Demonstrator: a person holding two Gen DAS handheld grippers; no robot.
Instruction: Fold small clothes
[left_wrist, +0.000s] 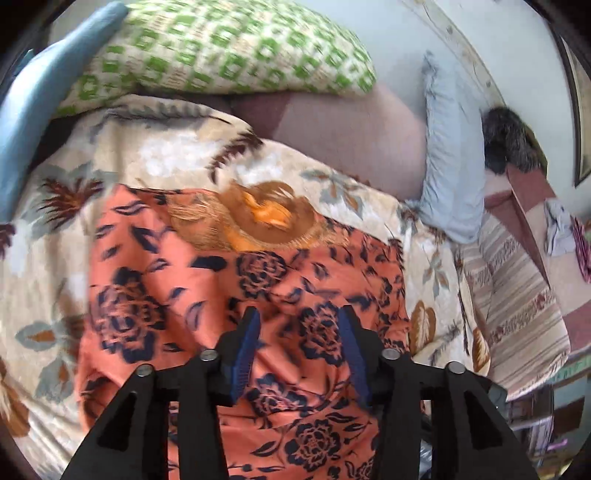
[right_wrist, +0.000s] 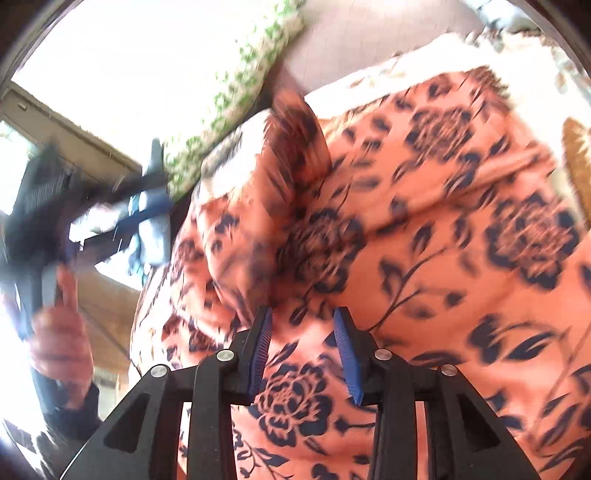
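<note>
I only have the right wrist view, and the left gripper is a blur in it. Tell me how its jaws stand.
Observer: In the left wrist view the left gripper has its jaws apart above the orange floral garment, with no cloth pinched.
Operator: Tell me what the garment lies on.
Observer: A beige leaf-print blanket, which shows past the garment's left, far and right edges.
Operator: Name whatever lies to the right of that.
Observer: A light blue pillow sits at the blanket's far right side.
</note>
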